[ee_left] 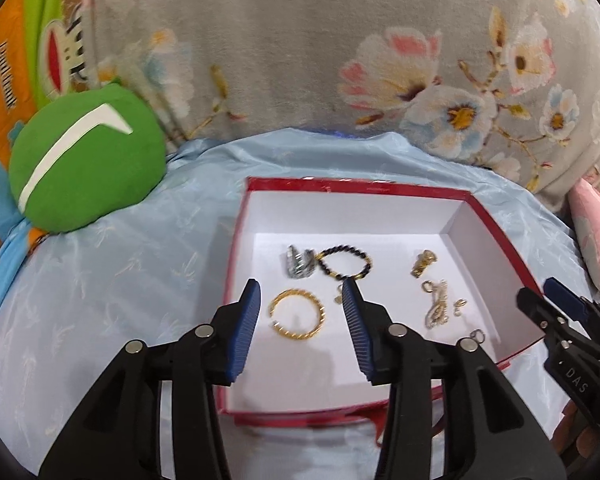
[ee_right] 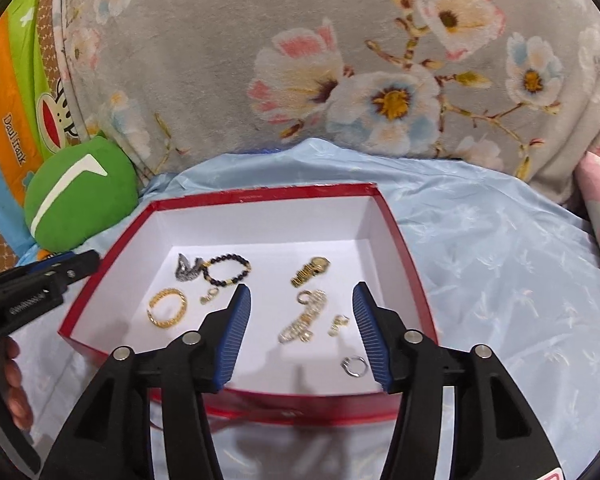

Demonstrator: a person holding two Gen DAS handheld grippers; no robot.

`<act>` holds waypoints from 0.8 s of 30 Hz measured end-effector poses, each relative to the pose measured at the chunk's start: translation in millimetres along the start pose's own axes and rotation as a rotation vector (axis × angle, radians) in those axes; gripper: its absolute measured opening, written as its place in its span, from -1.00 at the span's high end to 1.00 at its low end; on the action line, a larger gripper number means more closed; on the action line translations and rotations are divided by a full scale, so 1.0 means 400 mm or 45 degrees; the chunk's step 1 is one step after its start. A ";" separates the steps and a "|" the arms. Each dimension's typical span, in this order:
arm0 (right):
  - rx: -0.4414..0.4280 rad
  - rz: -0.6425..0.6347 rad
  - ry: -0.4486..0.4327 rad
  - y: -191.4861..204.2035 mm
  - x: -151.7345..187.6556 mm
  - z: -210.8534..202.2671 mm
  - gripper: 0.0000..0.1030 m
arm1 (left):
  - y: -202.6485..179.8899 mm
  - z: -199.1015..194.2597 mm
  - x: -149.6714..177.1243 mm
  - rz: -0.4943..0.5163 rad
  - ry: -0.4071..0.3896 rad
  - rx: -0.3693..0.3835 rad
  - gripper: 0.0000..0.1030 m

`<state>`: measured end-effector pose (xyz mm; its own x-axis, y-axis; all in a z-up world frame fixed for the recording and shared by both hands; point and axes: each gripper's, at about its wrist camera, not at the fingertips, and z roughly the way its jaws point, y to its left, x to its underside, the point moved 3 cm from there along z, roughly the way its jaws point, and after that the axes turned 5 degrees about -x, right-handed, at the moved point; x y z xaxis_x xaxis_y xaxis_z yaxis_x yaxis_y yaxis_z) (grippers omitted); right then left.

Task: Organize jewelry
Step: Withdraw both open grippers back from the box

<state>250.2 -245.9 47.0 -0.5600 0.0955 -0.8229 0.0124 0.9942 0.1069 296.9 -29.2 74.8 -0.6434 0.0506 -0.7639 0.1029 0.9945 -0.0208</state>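
A red box with a white inside (ee_left: 452, 216) (ee_right: 260, 216) sits on a light blue cloth and holds the jewelry. A gold twisted bangle (ee_left: 297, 314) (ee_right: 167, 307), a black bead bracelet (ee_left: 346, 262) (ee_right: 226, 269), a silver piece (ee_left: 299, 266) (ee_right: 188, 269), a gold watch (ee_left: 423, 263) (ee_right: 311, 270), a pale chain (ee_left: 438, 308) (ee_right: 304, 318) and small rings (ee_right: 354, 366) lie inside. My left gripper (ee_left: 302, 292) is open above the bangle. My right gripper (ee_right: 302, 294) is open above the chain; it also shows in the left wrist view (ee_left: 548, 292).
A green round cushion (ee_left: 88, 164) (ee_right: 80, 200) lies left of the box. A grey floral blanket (ee_left: 340, 40) rises behind. A pink pillow (ee_left: 596, 236) is at the right. The blue cloth (ee_right: 500, 260) spreads around the box.
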 end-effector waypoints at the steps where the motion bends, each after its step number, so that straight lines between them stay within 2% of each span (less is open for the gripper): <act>1: 0.008 0.005 0.004 -0.008 0.004 0.002 -0.03 | 0.003 -0.001 0.008 -0.002 0.003 -0.009 0.20; 4: 0.013 0.030 0.004 -0.024 0.016 0.002 -0.04 | 0.007 0.004 0.041 -0.019 0.039 -0.019 0.20; 7: 0.029 0.039 0.004 -0.024 0.028 -0.001 -0.18 | 0.003 0.006 0.065 -0.032 0.054 -0.031 0.20; 12: 0.091 0.020 0.043 -0.009 0.040 -0.007 -0.24 | -0.019 0.011 0.083 -0.019 0.079 -0.060 0.18; 14: 0.097 0.028 0.071 -0.006 0.040 -0.005 -0.30 | -0.028 0.013 0.087 0.001 0.095 -0.072 0.04; 19: 0.078 0.092 0.112 -0.009 0.038 -0.003 -0.35 | -0.051 0.011 0.086 0.074 0.116 -0.112 -0.13; 24: 0.085 0.071 0.158 -0.002 0.048 -0.003 -0.40 | -0.062 0.001 0.087 0.082 0.132 -0.110 -0.16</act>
<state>238.3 -244.9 31.7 -0.6552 0.1482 -0.7408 0.0993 0.9890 0.1100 272.2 -52.1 48.4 -0.7127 0.1193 -0.6912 0.0836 0.9929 0.0851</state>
